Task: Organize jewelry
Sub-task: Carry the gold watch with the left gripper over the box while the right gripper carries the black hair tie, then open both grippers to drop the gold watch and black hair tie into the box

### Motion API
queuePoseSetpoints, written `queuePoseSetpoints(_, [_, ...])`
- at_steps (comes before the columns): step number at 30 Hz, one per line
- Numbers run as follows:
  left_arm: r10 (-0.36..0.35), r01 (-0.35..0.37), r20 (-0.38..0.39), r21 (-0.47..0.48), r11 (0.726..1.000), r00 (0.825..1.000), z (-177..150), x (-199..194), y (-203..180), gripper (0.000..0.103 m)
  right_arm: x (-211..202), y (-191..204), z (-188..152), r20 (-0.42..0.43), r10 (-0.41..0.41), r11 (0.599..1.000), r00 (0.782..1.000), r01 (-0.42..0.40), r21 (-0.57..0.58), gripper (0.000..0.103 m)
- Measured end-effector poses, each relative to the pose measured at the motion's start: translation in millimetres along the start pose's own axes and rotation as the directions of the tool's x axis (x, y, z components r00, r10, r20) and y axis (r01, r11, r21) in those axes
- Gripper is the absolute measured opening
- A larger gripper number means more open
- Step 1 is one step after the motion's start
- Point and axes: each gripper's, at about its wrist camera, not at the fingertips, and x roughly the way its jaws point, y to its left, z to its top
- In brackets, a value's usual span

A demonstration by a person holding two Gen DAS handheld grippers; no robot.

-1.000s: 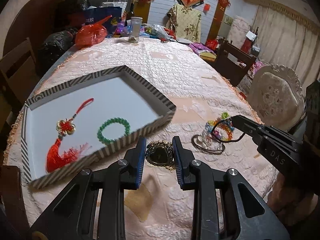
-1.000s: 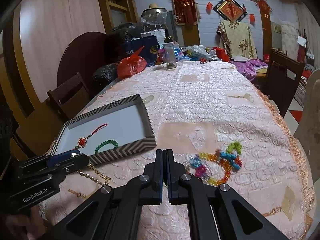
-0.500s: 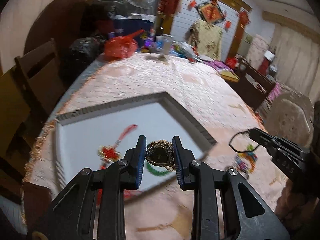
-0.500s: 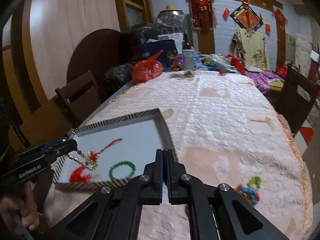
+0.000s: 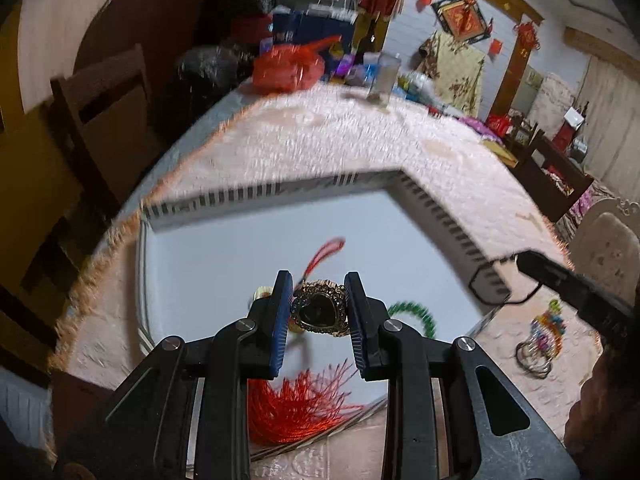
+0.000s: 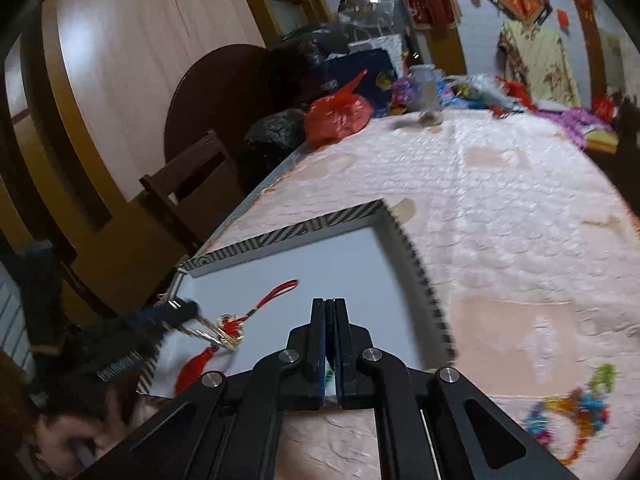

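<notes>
Jaws clamped on heart pendant (image 5: 319, 313)

place: home dining room | cues: cloth-covered table (image 5: 360, 148) ahead of the claw; wooden chair (image 6: 192, 184); red wall hangings (image 5: 460, 16)

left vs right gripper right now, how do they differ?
The left gripper is clamped on a gold heart pendant; the right gripper is pinched on a thin black cord loop. Left jaws stand apart around the pendant; right jaws are pressed fully together. The left is above the tray interior; the right is at its right rim. Both are black with blue pads.
</notes>
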Motion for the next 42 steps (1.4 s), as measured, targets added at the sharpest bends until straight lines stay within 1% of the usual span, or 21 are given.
queuePoseSetpoints(5, [0.004,-0.006,-0.041,-0.034,0.999,0.999,-23,18,7,0.025,28,8,-5,-0.038,0.037,0.999,0.999,-0.037,0.001,0.003])
queuePoseSetpoints(9, [0.008,-0.011,-0.053,-0.048,0.999,0.999,-33,24,9,0.025,46,11,-13,-0.072,0.04,0.999,0.997,-0.041,-0.009,0.003])
queuePoseSetpoints(12, [0.01,-0.013,-0.065,-0.046,0.999,0.998,-37,30,8,0.025,58,8,-20,-0.101,0.022,1.0,0.995,-0.023,-0.004,0.003])
queuePoseSetpoints(16, [0.029,-0.031,-0.068,-0.037,0.999,0.997,-43,33,7,0.025,70,-3,-28,-0.149,-0.027,1.0,0.988,0.029,0.01,0.003])
queuePoseSetpoints(19, [0.032,-0.035,-0.057,-0.049,0.998,0.998,-48,33,8,0.025,73,-9,-32,-0.158,-0.049,0.999,0.986,0.051,0.009,0.003])
queuePoseSetpoints(24, [0.05,-0.052,-0.047,-0.04,0.998,0.998,-50,34,7,0.025,71,-10,-33,-0.152,-0.066,0.998,0.986,0.066,-0.007,0.003])
queuePoseSetpoints(26, [0.05,-0.052,-0.048,-0.041,0.998,0.998,-50,35,8,0.025,72,-9,-33,-0.152,-0.073,0.997,0.986,0.071,-0.017,0.003])
queuePoseSetpoints(31, [0.036,-0.039,-0.046,-0.053,0.998,0.998,-50,36,9,0.027,69,-10,-35,-0.141,-0.069,0.998,0.988,0.07,0.0,0.003])
queuePoseSetpoints(34, [0.019,-0.021,-0.047,-0.041,0.999,0.999,-52,35,6,0.037,66,-10,-34,-0.133,-0.061,0.998,0.989,0.062,0.006,0.003])
queuePoseSetpoints(36, [0.012,-0.013,-0.047,-0.025,1.0,0.999,-52,34,3,0.05,62,-9,-32,-0.123,-0.06,0.998,0.991,0.061,0.004,0.003])
queuePoseSetpoints(38, [0.022,-0.023,-0.047,-0.017,1.0,0.999,-52,34,1,0.057,55,-9,-29,-0.109,-0.059,0.998,0.992,0.06,0.005,0.003])
queuePoseSetpoints(42, [0.031,-0.033,-0.044,-0.028,0.999,0.999,-51,34,3,0.057,38,-13,-25,-0.082,-0.07,0.997,0.994,0.07,0.005,0.003])
